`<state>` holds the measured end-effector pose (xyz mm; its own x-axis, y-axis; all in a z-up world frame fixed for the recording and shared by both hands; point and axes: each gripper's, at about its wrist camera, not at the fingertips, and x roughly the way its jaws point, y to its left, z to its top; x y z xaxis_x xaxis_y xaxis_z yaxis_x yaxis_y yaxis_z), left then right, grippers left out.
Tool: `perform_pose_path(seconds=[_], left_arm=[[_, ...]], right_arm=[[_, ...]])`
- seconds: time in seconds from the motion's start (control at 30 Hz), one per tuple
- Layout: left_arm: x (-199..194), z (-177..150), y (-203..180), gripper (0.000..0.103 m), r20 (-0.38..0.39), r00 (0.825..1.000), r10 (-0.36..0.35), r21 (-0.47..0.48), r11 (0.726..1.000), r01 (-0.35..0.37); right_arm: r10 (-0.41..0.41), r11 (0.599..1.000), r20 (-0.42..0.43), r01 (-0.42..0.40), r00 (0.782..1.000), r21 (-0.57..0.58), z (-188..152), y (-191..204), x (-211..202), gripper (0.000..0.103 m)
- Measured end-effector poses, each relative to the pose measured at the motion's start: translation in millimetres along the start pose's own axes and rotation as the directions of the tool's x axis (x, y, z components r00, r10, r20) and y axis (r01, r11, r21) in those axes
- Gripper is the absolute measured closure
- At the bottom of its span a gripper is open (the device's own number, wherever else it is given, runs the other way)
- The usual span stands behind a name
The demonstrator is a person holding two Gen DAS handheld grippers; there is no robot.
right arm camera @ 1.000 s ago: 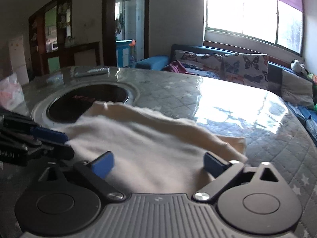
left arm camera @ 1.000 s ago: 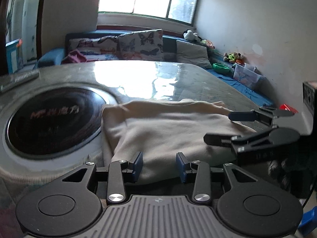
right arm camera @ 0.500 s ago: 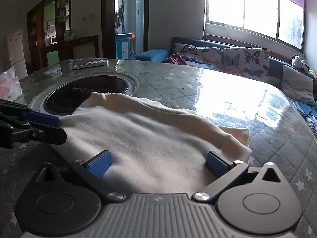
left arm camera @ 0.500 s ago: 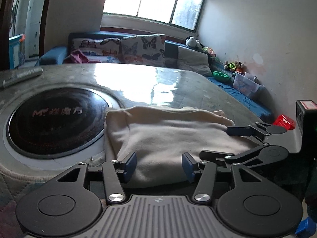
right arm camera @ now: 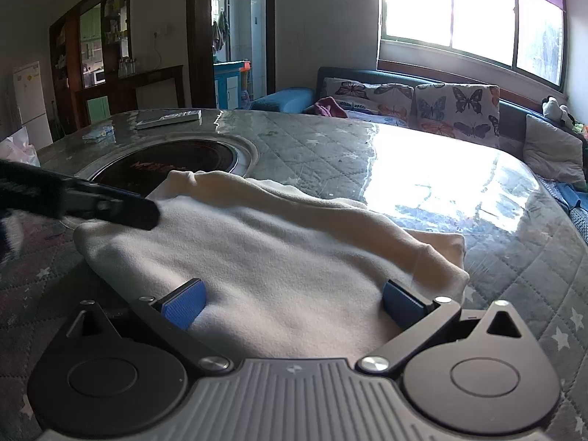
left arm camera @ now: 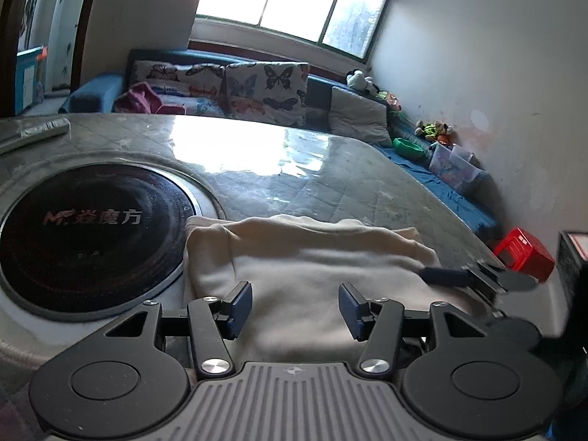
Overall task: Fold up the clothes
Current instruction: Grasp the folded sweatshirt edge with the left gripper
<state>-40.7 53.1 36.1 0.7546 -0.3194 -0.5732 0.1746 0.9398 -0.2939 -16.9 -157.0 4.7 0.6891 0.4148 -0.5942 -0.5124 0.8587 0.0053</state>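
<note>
One cream garment (right arm camera: 279, 257) lies part-folded on the quilted table (right arm camera: 514, 275) beside the round hob (left arm camera: 84, 235), and both the left gripper (left arm camera: 296, 305) and right gripper (right arm camera: 294, 299), spread wide and grasping nothing, should probably pinch its near edge together before lifting evenly.

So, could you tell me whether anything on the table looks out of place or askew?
One thing: the cream garment is not fully on the quilted table; its far left corner laps over the rim of the black round cooktop. Both tongs are open, gripping nothing.
</note>
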Motion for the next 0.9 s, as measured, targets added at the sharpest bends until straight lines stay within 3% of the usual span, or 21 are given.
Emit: perform_pose_path(seconds=[0.27, 0.33, 0.4, 0.57, 0.83, 0.9], left_arm=[[11.5, 2.8, 10.1, 0.048, -0.025, 1.000, 0.008, -0.035, 0.999, -0.008], [10.6, 5.9, 7.3, 0.043, -0.020, 1.000, 0.014, -0.023, 1.000, -0.014], [13.0, 10.7, 2.9, 0.031, -0.011, 1.000, 0.020, -0.005, 1.000, -0.020], [28.0, 25.8, -8.0, 0.021, -0.002, 1.000, 0.009, 0.043, 0.999, -0.009], [57.2, 46.3, -6.5, 0.027, -0.022, 0.996, -0.084, -0.040, 0.996, 0.083], [62.1, 46.1, -4.8, 0.027, -0.028, 0.997, -0.072, -0.049, 0.996, 0.071]], right_arm=[[0.001, 1.000, -0.001, -0.001, 1.000, 0.003, 0.2, -0.2, 0.6, 0.000], [0.001, 1.000, 0.000, -0.001, 1.000, 0.004, 0.2, 0.1, 0.7, 0.000], [0.001, 1.000, 0.000, -0.001, 1.000, 0.004, 0.2, 0.4, 0.8, 0.000], [0.002, 1.000, 0.000, -0.002, 1.000, 0.005, 0.2, 0.2, 1.0, 0.000], [0.002, 1.000, 0.000, -0.002, 1.000, 0.005, 0.1, -0.1, 0.9, 0.000], [0.002, 1.000, 0.000, -0.002, 1.000, 0.005, 0.0, -0.2, 0.8, 0.000]])
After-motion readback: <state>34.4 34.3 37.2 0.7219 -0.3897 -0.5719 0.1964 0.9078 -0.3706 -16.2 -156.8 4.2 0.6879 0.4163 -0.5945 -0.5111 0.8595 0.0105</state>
